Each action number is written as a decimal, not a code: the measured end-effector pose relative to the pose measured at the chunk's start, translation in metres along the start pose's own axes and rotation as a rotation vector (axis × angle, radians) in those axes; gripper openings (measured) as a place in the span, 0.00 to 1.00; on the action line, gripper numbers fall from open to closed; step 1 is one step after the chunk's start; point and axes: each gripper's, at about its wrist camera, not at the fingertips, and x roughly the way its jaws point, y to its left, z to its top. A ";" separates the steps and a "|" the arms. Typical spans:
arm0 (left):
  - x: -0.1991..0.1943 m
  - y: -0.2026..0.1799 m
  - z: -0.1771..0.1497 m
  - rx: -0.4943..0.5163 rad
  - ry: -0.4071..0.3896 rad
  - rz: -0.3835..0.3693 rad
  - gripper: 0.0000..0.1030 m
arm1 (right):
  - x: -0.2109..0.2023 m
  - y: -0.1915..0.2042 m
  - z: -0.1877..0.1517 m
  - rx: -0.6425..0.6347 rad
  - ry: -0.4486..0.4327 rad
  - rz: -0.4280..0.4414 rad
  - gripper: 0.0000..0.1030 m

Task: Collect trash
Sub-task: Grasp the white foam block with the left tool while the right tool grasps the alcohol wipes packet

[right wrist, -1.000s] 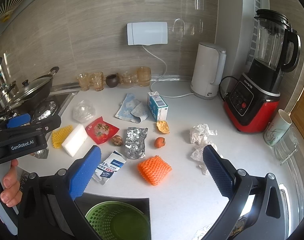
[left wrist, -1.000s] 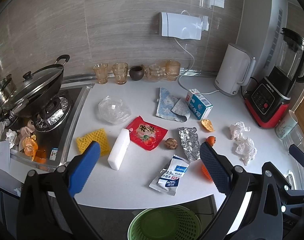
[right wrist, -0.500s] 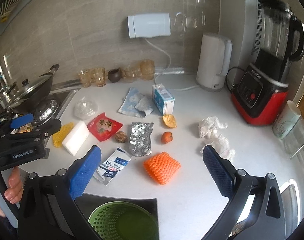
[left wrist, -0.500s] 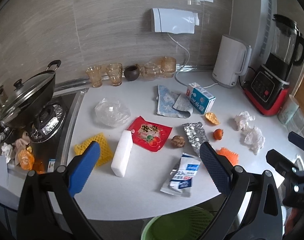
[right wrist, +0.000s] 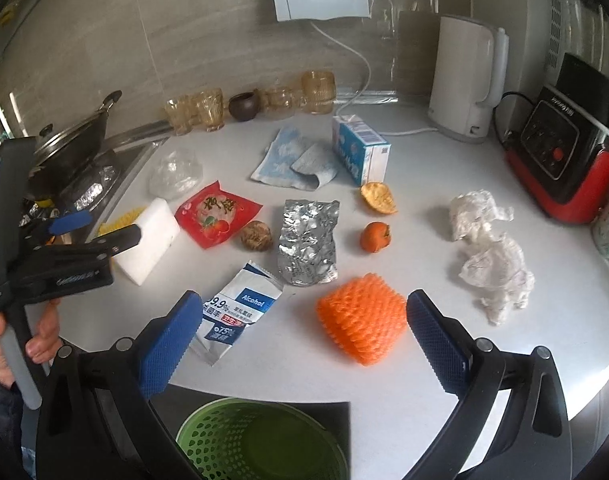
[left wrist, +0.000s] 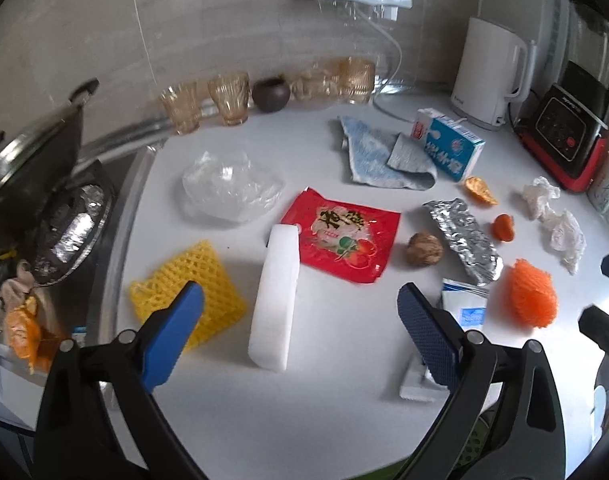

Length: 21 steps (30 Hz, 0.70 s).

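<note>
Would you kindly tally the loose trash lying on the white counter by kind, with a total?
Foam fruit nets: 2, yellow, orange
Flat packets and wrappers: 4, red, foil, alcohol wipe, blue-grey
Crumpled tissues: 2
Orange peel pieces: 2
Clear plastic bag: 1
White foam block: 1
Milk carton: 1
Brown nut: 1
Total: 14
</note>
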 end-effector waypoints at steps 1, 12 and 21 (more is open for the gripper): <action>0.005 0.001 0.001 0.005 0.005 -0.003 0.85 | 0.004 0.003 0.000 -0.001 0.007 -0.008 0.98; 0.069 0.011 0.005 0.103 0.125 -0.085 0.19 | 0.038 0.039 0.001 0.084 0.073 -0.144 0.98; 0.046 0.028 0.006 0.188 0.108 -0.254 0.19 | 0.083 0.069 -0.008 0.217 0.147 -0.239 0.98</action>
